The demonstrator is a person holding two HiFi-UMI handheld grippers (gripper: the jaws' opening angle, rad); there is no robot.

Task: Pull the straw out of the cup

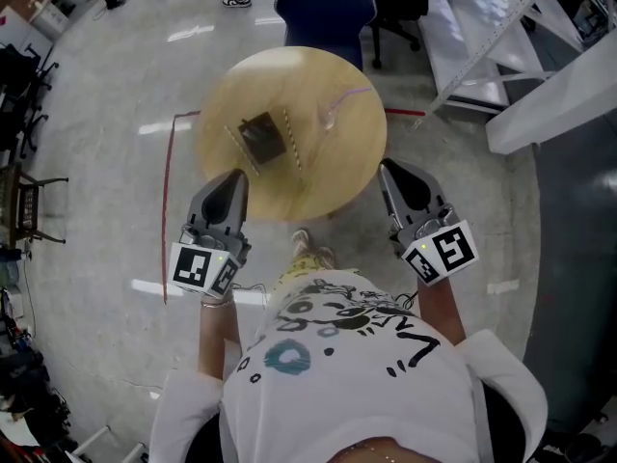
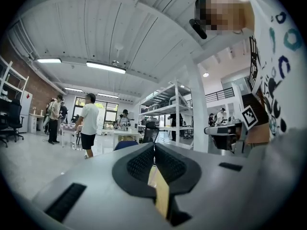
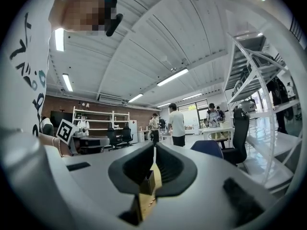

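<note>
Two-handed, held left tongs (image 1: 232, 177) and right tongs (image 1: 391, 169) pressed together, empty, at the surface (image 1: 289, 70) edge; judged cup (image 1: 331, 117) ahead, nearer right tongs, straw (image 1: 351, 95) slanting away rightward.

**Pale wood, matt grey plastic, glossy floor**

On my feed the round table (image 1: 299, 177) reads as pale wood with a smooth, softly satin top. The floor (image 1: 116, 95) around it is grey, polished and glossy, with bright patches of light on it. Near the table's far right edge the cup (image 1: 331, 117) looks clear, like thin plastic. Its pale lilac straw (image 1: 353, 92) is too thin for me to judge the finish. The dark square object (image 1: 261, 138) toward the table's left edge shows a dull sheen. I see the left gripper (image 1: 234, 177) and right gripper (image 1: 389, 168) shelled in smooth matt grey plastic. Their pads (image 2: 141, 164) are black, finely ribbed and rubbery-looking. The person's shirt (image 1: 357, 374) is white printed cloth.
</note>
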